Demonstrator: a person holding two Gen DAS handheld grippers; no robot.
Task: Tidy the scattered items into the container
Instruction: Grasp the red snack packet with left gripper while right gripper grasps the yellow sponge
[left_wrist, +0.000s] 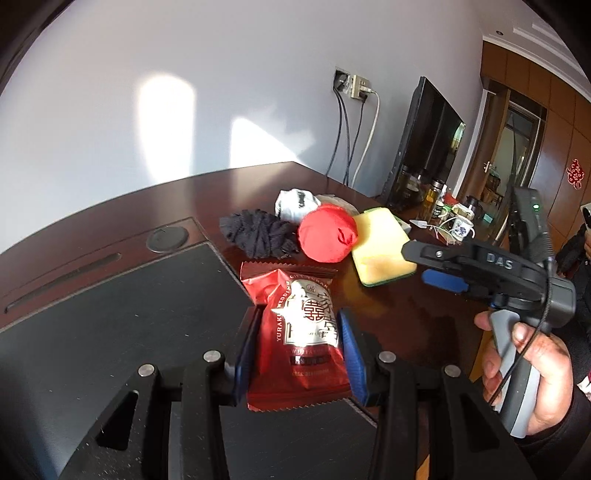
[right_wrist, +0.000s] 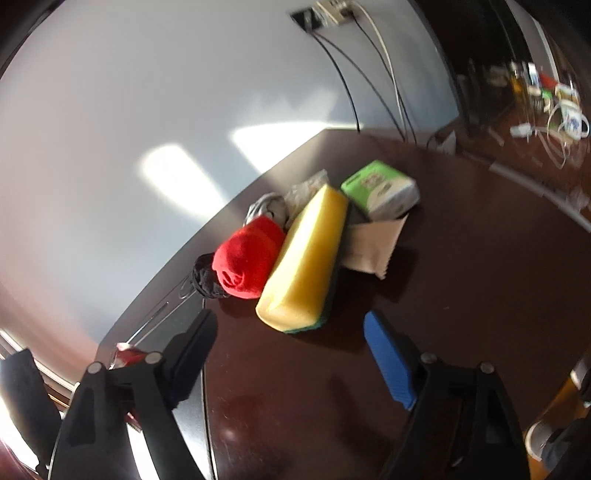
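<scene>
Gripping the red snack packet (left_wrist: 303, 332) at lower centre of the left wrist view, the left gripper (left_wrist: 301, 347) had its blue-padded fingers (left_wrist: 351, 354) pressed against both sides. At right, a hand (left_wrist: 532, 369) held the right gripper (left_wrist: 424, 264) level, tips over the yellow sponge (left_wrist: 380, 245) on the tabletop (left_wrist: 129, 206). In the right wrist view, the right gripper (right_wrist: 291, 343) had its fingers (right_wrist: 388, 358) spread wide and empty, short of the sponge (right_wrist: 306, 262), with the red cloth ball (right_wrist: 245, 258) touching it at left.
</scene>
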